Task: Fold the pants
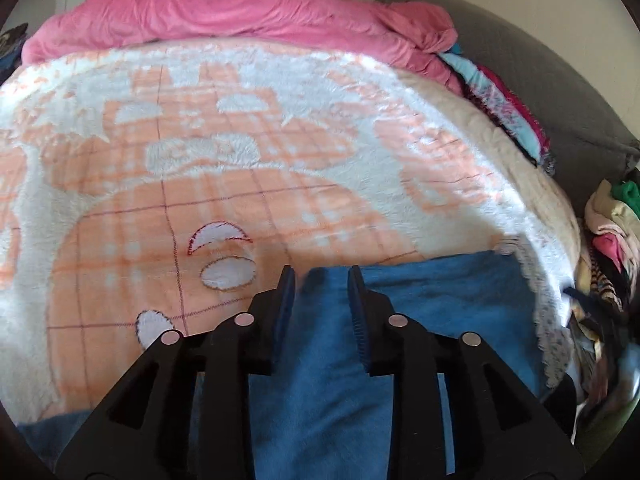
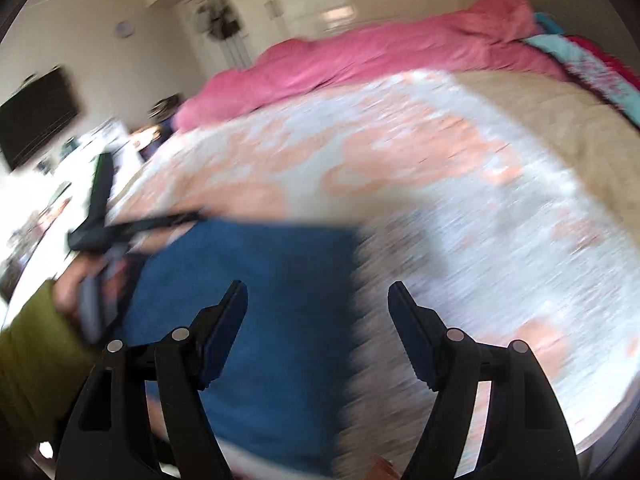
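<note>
Blue pants (image 1: 320,380) are lying flat on the near edge of the peach-and-white fleece blanket (image 1: 248,184), which is covering the bed. Taking the blanket as landmark: the pants are sitting on its near-right part, top edge running straight across, with a white lace-trimmed cloth (image 1: 554,336) poking out along their right side.

Left gripper (image 1: 321,276) is hovering over the pants' upper-left corner, jaws standing narrow but parted, blue fabric showing in the gap between them. Whether the pads are touching the cloth, cannot tell; nothing is looking pinched or lifted.

Right gripper (image 2: 318,292) is standing wide, jaws well apart, holding nothing. In the right wrist view, which is heavily motion-blurred, it is sitting over the pants' (image 2: 256,280) right edge, where blue is meeting blanket (image 2: 460,184).

In that same view the left-side hand (image 2: 76,288) in an olive-green sleeve (image 2: 36,368) is gripping the other gripper's handle at the blanket's near-left side, its black fingers (image 2: 100,184) sticking up.

Beyond the blanket's far edge a bunched pink comforter (image 1: 240,12) is lying across the bed. Past the blanket's right side a teal-and-magenta patterned cloth (image 1: 500,104) is lying against a grey headboard (image 1: 540,60), and a heap of mixed clothes (image 1: 608,240) is piling up further right. Off the blanket's left side a dark wall-mounted screen (image 2: 38,116) is hanging.
</note>
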`<state>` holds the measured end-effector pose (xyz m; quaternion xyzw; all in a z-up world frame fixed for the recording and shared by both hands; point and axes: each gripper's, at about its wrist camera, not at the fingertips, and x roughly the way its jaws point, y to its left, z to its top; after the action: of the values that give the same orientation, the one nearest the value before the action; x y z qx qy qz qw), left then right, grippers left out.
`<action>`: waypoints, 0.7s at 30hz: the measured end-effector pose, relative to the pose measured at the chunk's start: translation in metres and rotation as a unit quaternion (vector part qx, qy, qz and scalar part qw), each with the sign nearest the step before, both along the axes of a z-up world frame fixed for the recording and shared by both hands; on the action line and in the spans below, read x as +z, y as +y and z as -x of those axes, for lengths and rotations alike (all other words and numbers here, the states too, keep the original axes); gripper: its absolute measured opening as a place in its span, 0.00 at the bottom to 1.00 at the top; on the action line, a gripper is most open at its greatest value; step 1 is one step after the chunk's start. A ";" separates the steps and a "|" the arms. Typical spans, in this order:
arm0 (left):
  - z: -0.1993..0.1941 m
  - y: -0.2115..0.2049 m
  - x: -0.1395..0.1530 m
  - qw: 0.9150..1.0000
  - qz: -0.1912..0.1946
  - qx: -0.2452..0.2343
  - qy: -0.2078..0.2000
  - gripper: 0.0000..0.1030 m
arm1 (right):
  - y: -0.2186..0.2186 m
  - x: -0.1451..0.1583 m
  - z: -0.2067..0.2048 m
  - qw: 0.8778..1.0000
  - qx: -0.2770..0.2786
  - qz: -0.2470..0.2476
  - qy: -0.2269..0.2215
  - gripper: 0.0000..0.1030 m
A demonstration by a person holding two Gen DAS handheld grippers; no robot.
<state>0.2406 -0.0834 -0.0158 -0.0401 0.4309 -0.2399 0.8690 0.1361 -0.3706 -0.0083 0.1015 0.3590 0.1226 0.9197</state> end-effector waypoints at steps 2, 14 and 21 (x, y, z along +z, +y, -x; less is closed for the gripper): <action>0.013 -0.008 0.007 1.000 -0.009 -0.012 -0.016 0.26 | -0.026 0.002 -0.024 0.999 -0.033 0.003 0.017 0.70; 0.033 -0.043 -0.019 0.996 -0.079 -0.037 -0.013 0.38 | -0.037 -0.045 -0.097 0.996 -0.016 0.018 0.087 0.47; 0.031 -0.045 -0.027 0.996 -0.089 -0.031 -0.005 0.43 | -0.014 -0.036 -0.078 0.996 0.002 0.086 0.038 0.19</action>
<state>0.2092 -0.1281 -0.0426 0.0516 0.4468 -0.2276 0.8637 0.2137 -0.3851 -0.0440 0.0262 0.4029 0.0893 0.9105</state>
